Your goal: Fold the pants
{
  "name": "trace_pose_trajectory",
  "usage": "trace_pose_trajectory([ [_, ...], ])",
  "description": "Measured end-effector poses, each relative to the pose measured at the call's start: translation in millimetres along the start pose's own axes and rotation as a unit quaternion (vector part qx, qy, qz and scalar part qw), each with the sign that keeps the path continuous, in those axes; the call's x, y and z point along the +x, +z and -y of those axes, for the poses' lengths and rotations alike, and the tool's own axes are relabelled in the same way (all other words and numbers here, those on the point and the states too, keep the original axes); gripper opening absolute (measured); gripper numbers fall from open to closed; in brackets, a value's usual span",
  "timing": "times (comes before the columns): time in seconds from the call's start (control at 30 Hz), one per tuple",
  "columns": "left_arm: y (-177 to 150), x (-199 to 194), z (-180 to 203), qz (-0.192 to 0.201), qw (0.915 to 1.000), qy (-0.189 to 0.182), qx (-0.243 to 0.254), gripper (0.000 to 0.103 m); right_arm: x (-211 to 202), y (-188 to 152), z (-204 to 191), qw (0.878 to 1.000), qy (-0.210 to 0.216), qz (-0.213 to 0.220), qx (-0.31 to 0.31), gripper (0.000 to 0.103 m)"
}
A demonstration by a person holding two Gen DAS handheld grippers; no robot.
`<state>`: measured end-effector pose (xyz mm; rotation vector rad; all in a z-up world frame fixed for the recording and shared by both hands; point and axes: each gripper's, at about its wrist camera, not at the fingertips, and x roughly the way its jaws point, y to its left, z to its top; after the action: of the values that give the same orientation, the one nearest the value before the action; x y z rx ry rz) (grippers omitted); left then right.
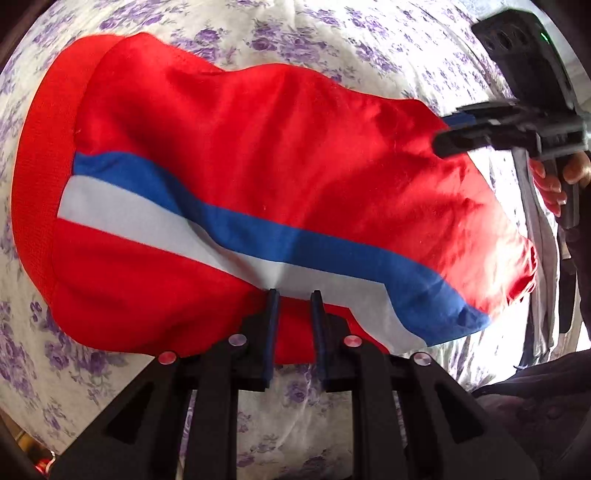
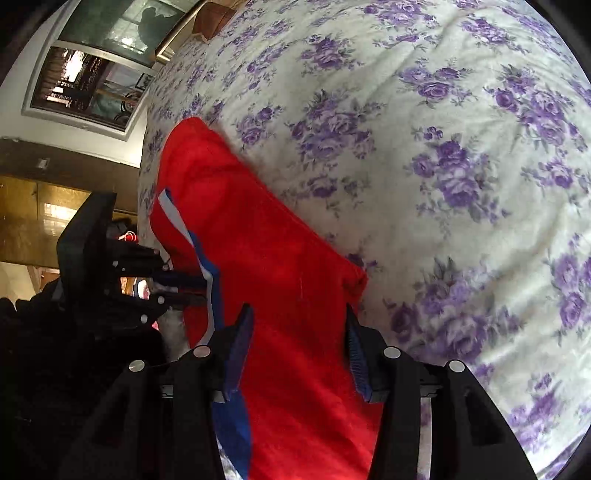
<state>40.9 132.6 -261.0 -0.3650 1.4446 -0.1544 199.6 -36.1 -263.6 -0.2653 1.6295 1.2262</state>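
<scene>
Red pants (image 1: 240,155) with a blue and white side stripe lie folded on the floral bedsheet (image 1: 295,33). My left gripper (image 1: 294,295) is at the near edge of the pants, its jaws a little apart with the cloth edge between the tips. My right gripper (image 2: 299,314) is wide open above the red cloth (image 2: 280,258). It also shows in the left wrist view (image 1: 450,134) at the pants' far right edge. The left gripper shows in the right wrist view (image 2: 192,288) at the striped edge.
The floral sheet (image 2: 443,147) spreads far beyond the pants. A window and a wall (image 2: 92,74) stand past the bed's edge. The person's hand (image 1: 554,181) holds the right gripper's handle. Dark clothing (image 1: 535,387) is at the lower right.
</scene>
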Motion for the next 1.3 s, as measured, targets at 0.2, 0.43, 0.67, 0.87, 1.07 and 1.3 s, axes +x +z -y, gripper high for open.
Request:
trace_pose_trajectory([
  [0.2,4,-2,-2,-0.007,1.0000,-0.002,-0.002,0.016,-1,1,10,0.999,0.001,0.036,0.039,0.010],
  [0.43,6,-2,3,-0.010,0.9997,0.018,0.009,0.016,-15,2,-19,0.992,-0.105,0.073,0.014,0.008],
  [0.67,11,-5,8,-0.029,0.9984,0.046,0.015,0.016,-17,-6,10,0.982,-0.127,0.081,0.110,0.036],
  [0.87,37,-45,49,0.018,0.9968,0.002,0.077,0.016,-120,-99,-16,0.949,-0.210,0.183,0.146,0.060],
  [1.07,93,-3,131,0.005,0.9847,0.015,0.174,0.017,-135,-230,-7,0.910,-0.249,0.186,0.275,0.010],
  [1.3,128,47,140,-0.037,0.9862,0.053,0.153,0.015,-97,-309,-11,0.858,-0.248,0.228,0.387,0.010],
])
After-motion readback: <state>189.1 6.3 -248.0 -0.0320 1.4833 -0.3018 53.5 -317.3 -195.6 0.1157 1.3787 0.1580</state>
